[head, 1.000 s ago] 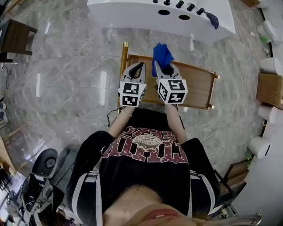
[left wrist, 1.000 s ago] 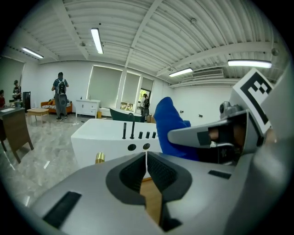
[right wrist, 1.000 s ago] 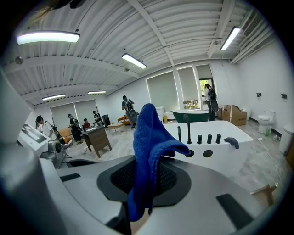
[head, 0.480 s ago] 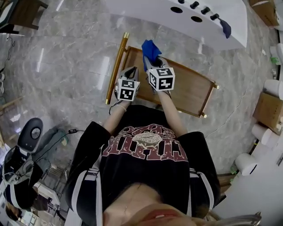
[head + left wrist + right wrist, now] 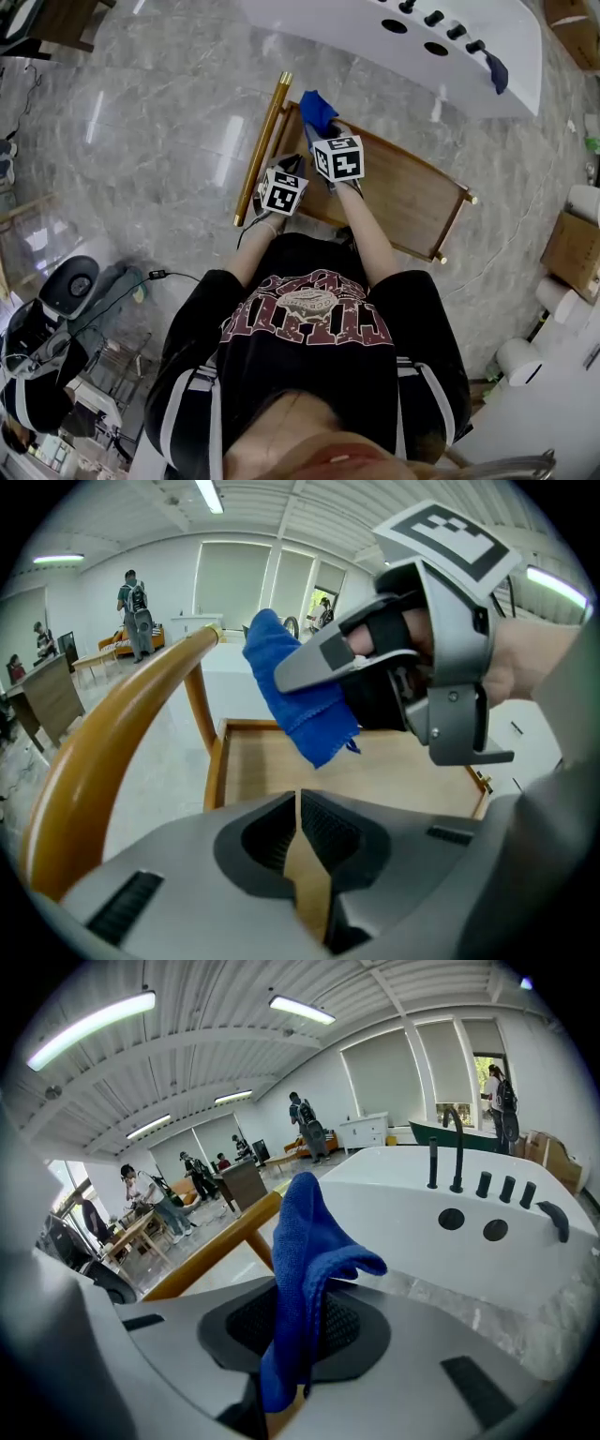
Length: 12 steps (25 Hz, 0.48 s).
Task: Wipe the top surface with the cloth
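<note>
Right gripper [image 5: 325, 131] has its fingers clenched on the blue cloth [image 5: 316, 107]; the cloth is held above the far left corner of the wooden counter [image 5: 405, 199]; left gripper [image 5: 292, 163] sits just to the left, fingers pressed together on nothing, near the gold rail [image 5: 262, 148].

You're in a big open test hall, not a home: strip lights [image 5: 89, 1027] on a ribbed white ceiling [image 5: 234, 1049], people [image 5: 141, 1192] at desks [image 5: 127, 1234] around ten o'clock, a display bathtub [image 5: 337, 37] at one o'clock, and a marble-look floor [image 5: 169, 122].
</note>
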Each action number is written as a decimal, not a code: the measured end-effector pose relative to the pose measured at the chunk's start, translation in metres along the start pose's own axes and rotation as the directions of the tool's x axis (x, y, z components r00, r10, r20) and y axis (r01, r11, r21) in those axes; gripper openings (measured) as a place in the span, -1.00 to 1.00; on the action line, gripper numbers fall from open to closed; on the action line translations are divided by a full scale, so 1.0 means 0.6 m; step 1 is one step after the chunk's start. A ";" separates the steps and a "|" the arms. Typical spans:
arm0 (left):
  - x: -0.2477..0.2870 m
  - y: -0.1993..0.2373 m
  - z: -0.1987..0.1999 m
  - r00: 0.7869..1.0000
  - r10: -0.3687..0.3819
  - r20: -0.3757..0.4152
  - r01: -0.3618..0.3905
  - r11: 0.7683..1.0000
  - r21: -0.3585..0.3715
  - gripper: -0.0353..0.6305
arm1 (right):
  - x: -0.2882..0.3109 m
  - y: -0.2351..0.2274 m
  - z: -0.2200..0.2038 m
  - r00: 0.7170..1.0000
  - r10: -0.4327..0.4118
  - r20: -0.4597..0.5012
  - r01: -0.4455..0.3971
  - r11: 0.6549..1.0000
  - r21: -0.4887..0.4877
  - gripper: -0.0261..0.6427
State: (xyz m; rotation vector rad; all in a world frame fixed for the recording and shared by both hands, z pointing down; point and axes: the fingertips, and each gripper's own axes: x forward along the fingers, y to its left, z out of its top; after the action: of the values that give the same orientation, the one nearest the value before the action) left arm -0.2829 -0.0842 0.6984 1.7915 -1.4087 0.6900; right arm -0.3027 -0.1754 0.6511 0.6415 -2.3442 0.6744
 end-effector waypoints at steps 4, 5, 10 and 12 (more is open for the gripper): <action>0.024 0.005 -0.040 0.997 -0.011 -0.072 0.011 1.000 0.010 -0.74 | 0.056 0.005 -0.012 0.999 -0.018 -0.047 0.018 1.000 0.011 -0.68; 0.027 0.005 -0.052 0.996 -0.012 -0.088 0.014 1.000 0.013 -0.74 | 0.067 0.008 -0.015 0.998 -0.025 -0.054 0.026 1.000 0.018 -0.68; 0.033 0.003 -0.089 0.992 -0.020 -0.125 0.018 1.000 -0.023 -0.74 | 0.100 0.008 -0.030 0.993 -0.082 -0.086 0.088 0.994 0.065 -0.69; 0.037 0.006 -0.093 0.991 -0.019 -0.134 0.015 0.999 -0.034 -0.74 | 0.112 0.002 -0.039 0.990 -0.100 -0.104 0.110 0.989 0.096 -0.69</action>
State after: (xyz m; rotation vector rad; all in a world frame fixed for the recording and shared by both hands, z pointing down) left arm -0.2787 -0.0517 0.7492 1.6970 -1.3064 0.7604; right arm -0.3404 -0.1790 0.7112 0.7541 -2.1801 0.7636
